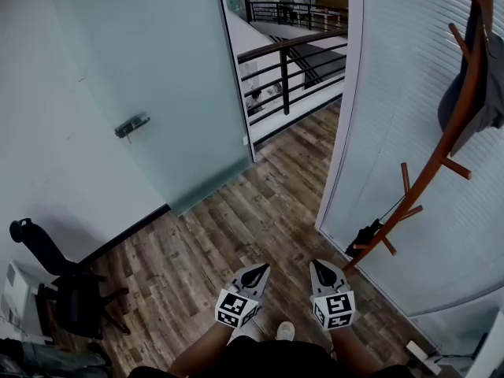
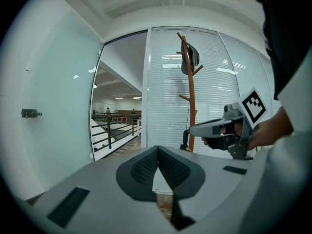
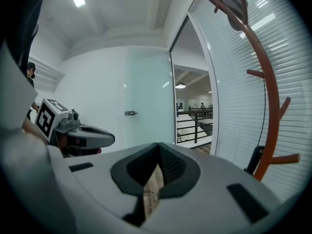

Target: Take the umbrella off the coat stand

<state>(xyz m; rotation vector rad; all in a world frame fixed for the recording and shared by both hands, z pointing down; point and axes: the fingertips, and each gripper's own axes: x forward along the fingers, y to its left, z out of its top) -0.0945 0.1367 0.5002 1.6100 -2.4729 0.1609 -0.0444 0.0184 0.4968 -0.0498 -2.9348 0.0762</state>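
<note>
Umbrella [image 1: 362, 239], small, black and folded, hung low on the coat stand [image 1: 441, 152], close against the curved reddish-brown stem at the level of the lowest pegs, with a thin dark cord running up from it towards a higher peg. In the left gripper view it showed as a dark shape [image 2: 185, 141] just left of the stem [image 2: 190, 101]. In the right gripper view it sat beside the stem's lower bend [image 3: 254, 159]. A grey cap [image 1: 472, 81] hung at the top of the stand.

Both tongs were held side by side, low over the wooden floor [image 1: 236, 227], well apart from the stand. The left gripper [image 1: 256, 272] had its jaws pressed together with nothing between them, which its own view confirmed [image 2: 158, 152]. The right gripper [image 1: 323, 270] was the same, tips meeting and empty [image 3: 159, 150].

The stand stood against a glass wall lined with white blinds [image 1: 394, 93]. To the left of that wall a frosted glass door [image 1: 157, 69] stood open, and a dark railing [image 1: 291, 61] was visible beyond it. A black office chair [image 1: 71, 290] sat at the floor's left edge.
</note>
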